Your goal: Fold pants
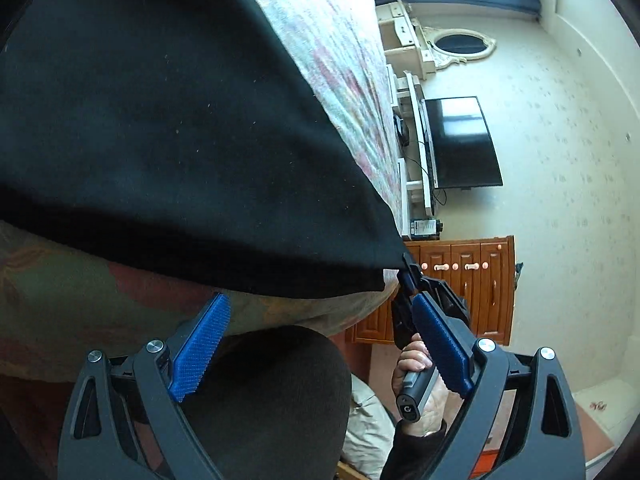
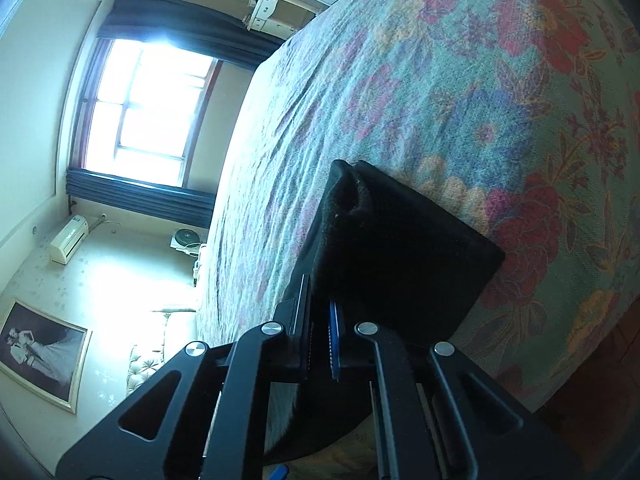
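The black pants [image 1: 168, 152] lie on the floral bedspread [image 1: 332, 40] and fill most of the left wrist view. My left gripper [image 1: 320, 320] is open and empty, its blue pads [image 1: 200, 344] wide apart just below the pants' lower edge. My right gripper [image 1: 406, 276] shows in the left wrist view pinching the pants' corner. In the right wrist view my right gripper [image 2: 320, 312] is shut on a folded edge of the pants [image 2: 400, 248], which rest on the bedspread [image 2: 460, 100].
A wooden cabinet [image 1: 460, 284], a wall television [image 1: 460, 140] and a white dresser with an oval mirror [image 1: 460, 44] stand beyond the bed. A window with dark curtains [image 2: 148, 108] and a framed photo [image 2: 40, 356] are on the walls.
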